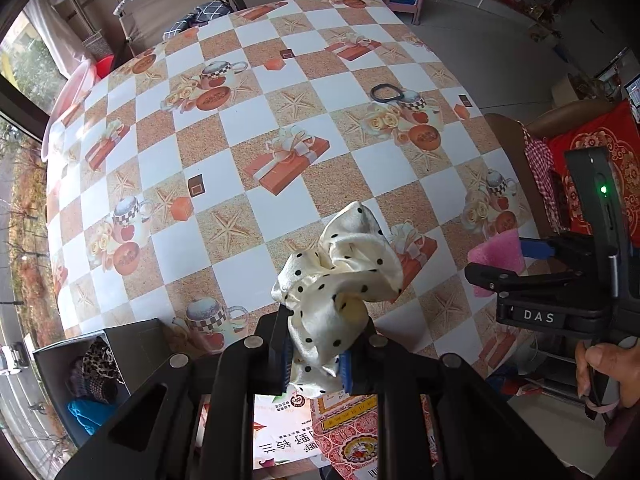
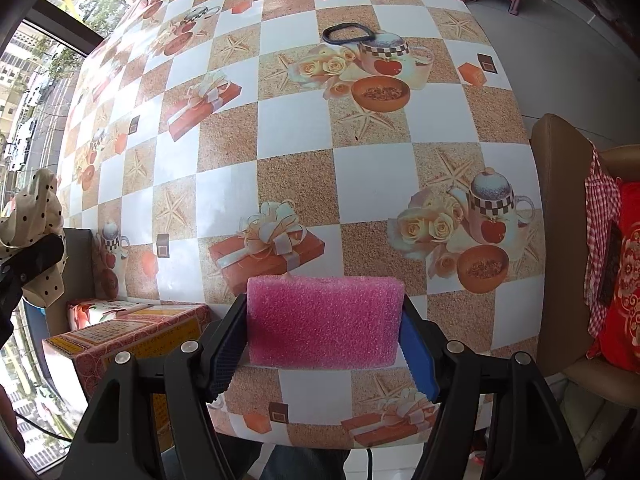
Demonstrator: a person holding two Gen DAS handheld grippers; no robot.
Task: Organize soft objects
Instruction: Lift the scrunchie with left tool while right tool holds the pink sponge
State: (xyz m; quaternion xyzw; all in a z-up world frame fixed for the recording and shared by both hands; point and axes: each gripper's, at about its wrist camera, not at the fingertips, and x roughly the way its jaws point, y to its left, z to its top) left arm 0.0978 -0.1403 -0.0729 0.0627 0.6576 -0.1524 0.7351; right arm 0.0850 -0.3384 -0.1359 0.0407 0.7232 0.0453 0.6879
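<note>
My left gripper (image 1: pixel 316 364) is shut on a cream scrunchie with black dots (image 1: pixel 340 276), which bunches up above the fingers, lifted over the table. The same scrunchie (image 2: pixel 34 216) shows at the left edge of the right wrist view. My right gripper (image 2: pixel 324 344) is shut on a pink sponge block (image 2: pixel 324 322), its pads pressed on both short sides, held above the table's near edge. In the left wrist view the right gripper (image 1: pixel 516 260) sits at the right with the pink sponge (image 1: pixel 498 254). A black hair tie (image 1: pixel 386 93) (image 2: pixel 347 34) lies flat on the far part of the table.
The table (image 1: pixel 240 128) (image 2: pixel 296 160) has a checked cloth printed with gifts and teapots. An open grey box (image 1: pixel 120 344) with soft items stands at its near left corner, beside patterned cartons (image 2: pixel 132 340). A chair with red cushion (image 2: pixel 628 264) stands at the right.
</note>
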